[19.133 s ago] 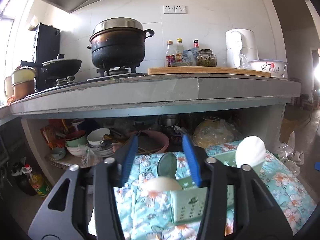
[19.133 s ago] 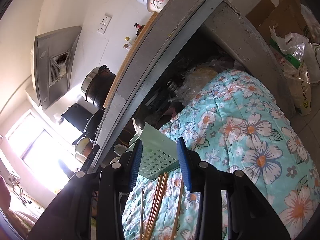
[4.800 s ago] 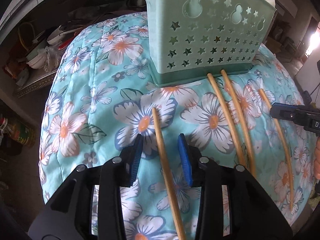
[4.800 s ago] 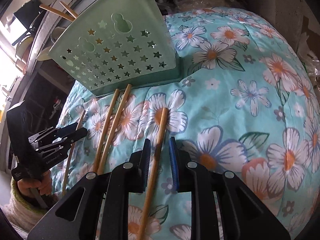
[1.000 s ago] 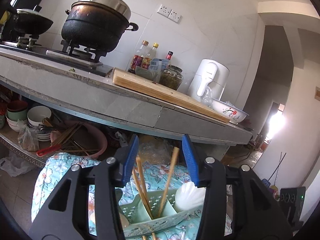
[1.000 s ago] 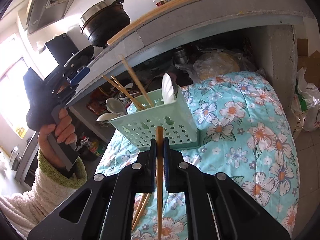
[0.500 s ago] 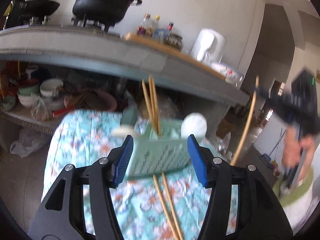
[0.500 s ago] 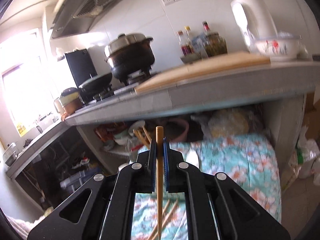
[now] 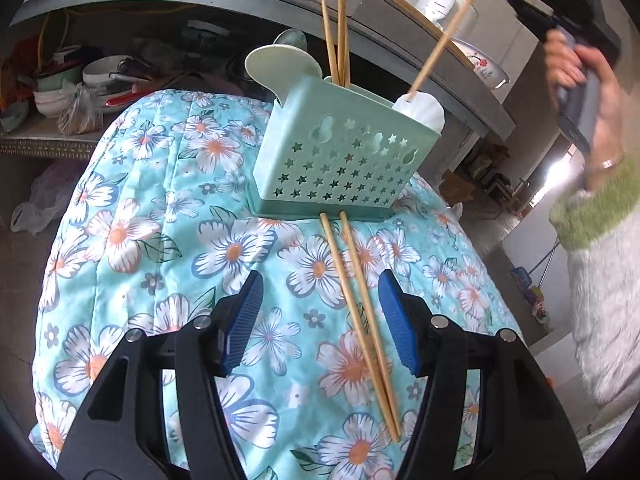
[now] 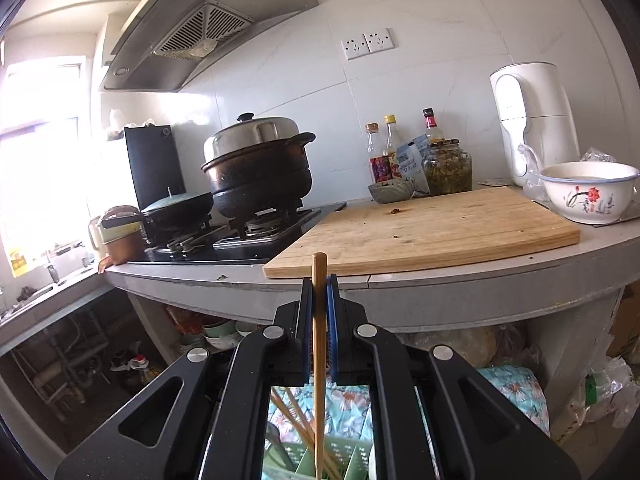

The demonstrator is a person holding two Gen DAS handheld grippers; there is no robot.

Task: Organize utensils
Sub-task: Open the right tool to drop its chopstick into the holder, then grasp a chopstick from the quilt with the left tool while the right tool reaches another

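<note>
**One chopstick lowered into the caddy, two left on the quilt**

The right gripper (image 10: 319,292) is clamped on a single chopstick (image 10: 319,364), held upright with its lower tip at the green caddy (image 9: 340,160). Insertion appears to be the step in hand; release over a free compartment is called for next. The left gripper (image 9: 320,320) is held with jaws wide apart, empty, above the floral quilt (image 9: 140,220). Two loose chopsticks (image 9: 360,312) lie toward 1 o'clock, touching the caddy's base. The white spoon (image 9: 420,110) beside the tip may obstruct entry.
</note>
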